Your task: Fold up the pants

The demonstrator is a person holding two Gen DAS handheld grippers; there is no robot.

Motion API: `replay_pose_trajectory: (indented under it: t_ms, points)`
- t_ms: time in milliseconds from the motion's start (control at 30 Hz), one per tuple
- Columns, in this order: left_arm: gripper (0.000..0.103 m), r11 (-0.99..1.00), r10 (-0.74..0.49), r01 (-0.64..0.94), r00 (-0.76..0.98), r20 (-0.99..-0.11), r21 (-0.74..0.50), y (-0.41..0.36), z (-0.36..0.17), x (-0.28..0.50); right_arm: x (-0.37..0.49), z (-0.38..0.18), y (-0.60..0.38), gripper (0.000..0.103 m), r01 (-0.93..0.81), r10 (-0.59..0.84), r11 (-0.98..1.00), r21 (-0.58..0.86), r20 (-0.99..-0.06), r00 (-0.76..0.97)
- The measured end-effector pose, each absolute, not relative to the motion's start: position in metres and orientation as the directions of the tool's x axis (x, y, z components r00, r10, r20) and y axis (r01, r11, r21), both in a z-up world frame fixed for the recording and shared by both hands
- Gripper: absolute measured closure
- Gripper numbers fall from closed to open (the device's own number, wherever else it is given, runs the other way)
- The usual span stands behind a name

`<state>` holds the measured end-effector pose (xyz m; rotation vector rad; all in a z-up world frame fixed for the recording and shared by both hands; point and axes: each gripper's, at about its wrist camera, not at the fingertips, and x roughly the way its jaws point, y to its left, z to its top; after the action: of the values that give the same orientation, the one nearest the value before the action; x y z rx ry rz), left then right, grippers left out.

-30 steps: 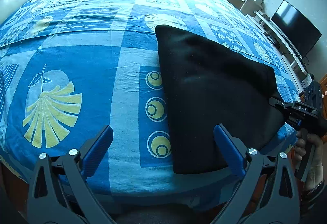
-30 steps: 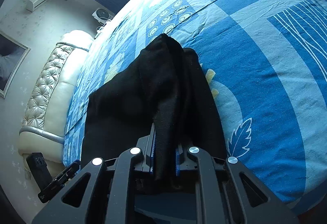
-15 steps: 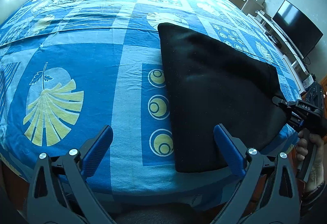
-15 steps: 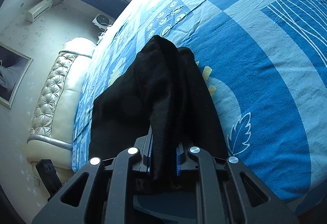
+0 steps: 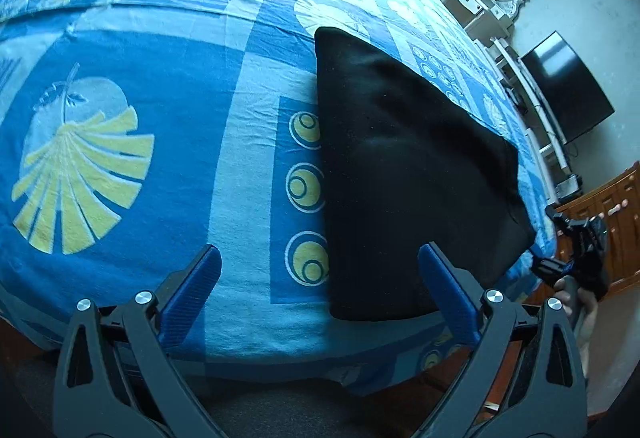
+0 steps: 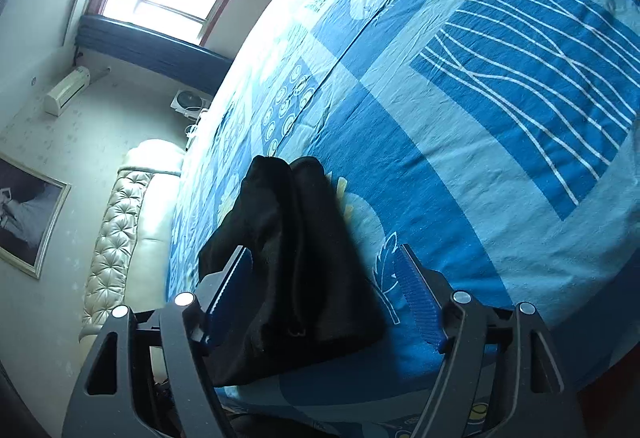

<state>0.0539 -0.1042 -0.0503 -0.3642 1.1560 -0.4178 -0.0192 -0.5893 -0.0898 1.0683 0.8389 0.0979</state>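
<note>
The right gripper (image 6: 324, 294) has just let go: its jaws, which were clamped on the black pants (image 5: 404, 174) a moment ago, are opening, and the cloth lies loose between them without being pressed. The pants rest folded flat on the blue bedsheet (image 5: 168, 78), near its front edge. The left gripper (image 5: 320, 278) hovers beside the pants, jaws wide apart and empty. This fold looks set down; another fold or smoothing may follow.
</note>
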Motion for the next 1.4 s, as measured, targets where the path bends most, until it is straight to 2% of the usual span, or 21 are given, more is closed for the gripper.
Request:
replay_pose_trajectory:
  t_ms: [133, 267, 467, 700, 733, 767, 833, 867, 900, 967, 1067, 1400]
  points:
    - [0.004, 0.791, -0.6, 0.064, 0.272, -0.752, -0.608, -0.104, -0.067, 0.059, -0.013, -0.098, -0.574, 0.03, 0.281, 0.507, 0.528, 0.801, -0.563, 0.653]
    - [0.004, 0.752, -0.651, 0.082, 0.248, -0.717, -0.654, -0.113, -0.074, 0.064, -0.004, -0.104, -0.554, 0.027, 0.258, 0.537, 0.554, 0.792, -0.576, 0.616]
    - [0.004, 0.747, -0.665, 0.156, 0.213, -0.716, -0.647, -0.137, -0.079, 0.072, 0.0, -0.106, -0.547, 0.024, 0.253, 0.541, 0.577, 0.776, -0.596, 0.594]
    - [0.005, 0.765, -0.644, 0.181, 0.234, -0.728, -0.618, -0.146, -0.079, 0.074, 0.005, -0.113, -0.547, 0.023, 0.258, 0.56, 0.542, 0.8, -0.573, 0.599]
    - [0.013, 0.779, -0.627, 0.193, 0.241, -0.741, -0.596, -0.149, -0.078, 0.073, 0.007, -0.111, -0.541, 0.022, 0.243, 0.554, 0.575, 0.781, -0.59, 0.587]
    - [0.03, 0.794, -0.607, 0.212, 0.243, -0.757, -0.569, -0.152, -0.076, 0.072, 0.01, -0.108, -0.533, 0.022, 0.226, 0.541, 0.622, 0.75, -0.62, 0.568]
    - [0.038, 0.825, -0.563, 0.236, 0.254, -0.786, -0.514, -0.158, -0.072, 0.07, 0.013, -0.102, -0.521, 0.031, 0.216, 0.483, 0.71, 0.67, -0.687, 0.543]
    - [0.043, 0.833, -0.55, 0.245, 0.264, -0.792, -0.497, -0.16, -0.07, 0.069, 0.013, -0.101, -0.518, 0.037, 0.213, 0.468, 0.728, 0.651, -0.7, 0.539]
    - [0.045, 0.844, -0.532, 0.255, 0.276, -0.801, -0.472, -0.163, -0.066, 0.067, 0.013, -0.099, -0.516, 0.043, 0.211, 0.46, 0.736, 0.643, -0.705, 0.54]
    - [0.052, 0.862, -0.497, 0.273, 0.299, -0.814, -0.426, -0.166, -0.059, 0.064, 0.011, -0.094, -0.512, 0.048, 0.206, 0.442, 0.752, 0.627, -0.711, 0.547]
    - [0.058, 0.883, -0.456, 0.293, 0.341, -0.822, -0.368, -0.166, -0.049, 0.059, 0.008, -0.088, -0.508, 0.053, 0.202, 0.431, 0.757, 0.621, -0.708, 0.56]
    - [0.06, 0.923, -0.378, 0.235, 0.422, -0.824, -0.303, -0.122, -0.036, 0.054, 0.016, -0.089, -0.479, 0.054, 0.151, 0.486, 0.749, 0.646, -0.689, 0.537]
